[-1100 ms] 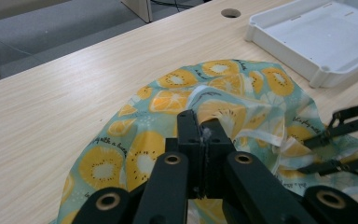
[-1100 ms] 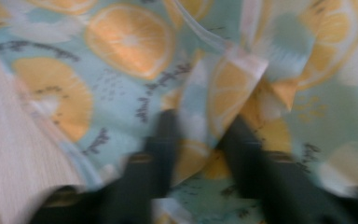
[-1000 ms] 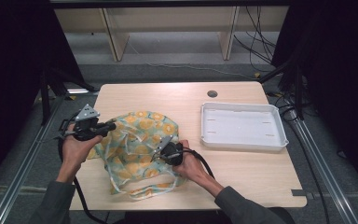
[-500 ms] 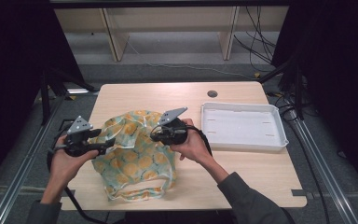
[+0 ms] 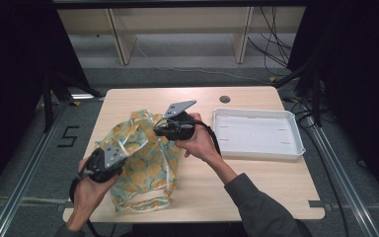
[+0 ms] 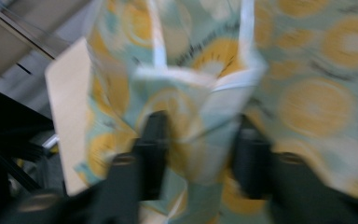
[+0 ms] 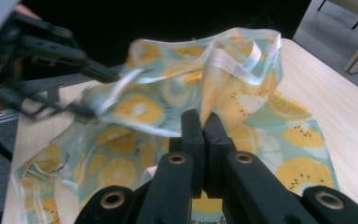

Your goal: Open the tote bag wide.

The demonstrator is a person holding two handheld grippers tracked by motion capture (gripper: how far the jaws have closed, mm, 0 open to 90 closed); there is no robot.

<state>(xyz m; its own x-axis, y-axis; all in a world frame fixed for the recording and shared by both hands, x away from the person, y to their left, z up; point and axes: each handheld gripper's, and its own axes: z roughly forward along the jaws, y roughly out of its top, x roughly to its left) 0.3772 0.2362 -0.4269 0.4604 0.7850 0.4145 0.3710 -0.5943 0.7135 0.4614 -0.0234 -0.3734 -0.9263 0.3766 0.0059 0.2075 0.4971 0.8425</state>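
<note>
My right gripper (image 5: pixel 157 131) pinches the fruit-print bag (image 5: pixel 145 165) up off the table's (image 5: pixel 256 185) left half; my left gripper's (image 5: pixel 121 157) jaws have just been closing around its edge. The tray (image 5: pixel 258 152) waits bare.

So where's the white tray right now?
In the high view the tray sits on the table's right side, just right of the right hand-held gripper and the bag.

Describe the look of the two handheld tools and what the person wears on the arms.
Both tools are black, with two blocky black jaws. The right tool and the left tool each carry a grey three-cornered plate on top and trail a black cable. Brass-coloured pivot screws show at the right tool's jaw bases. The right arm wears a grey sleeve.
</note>
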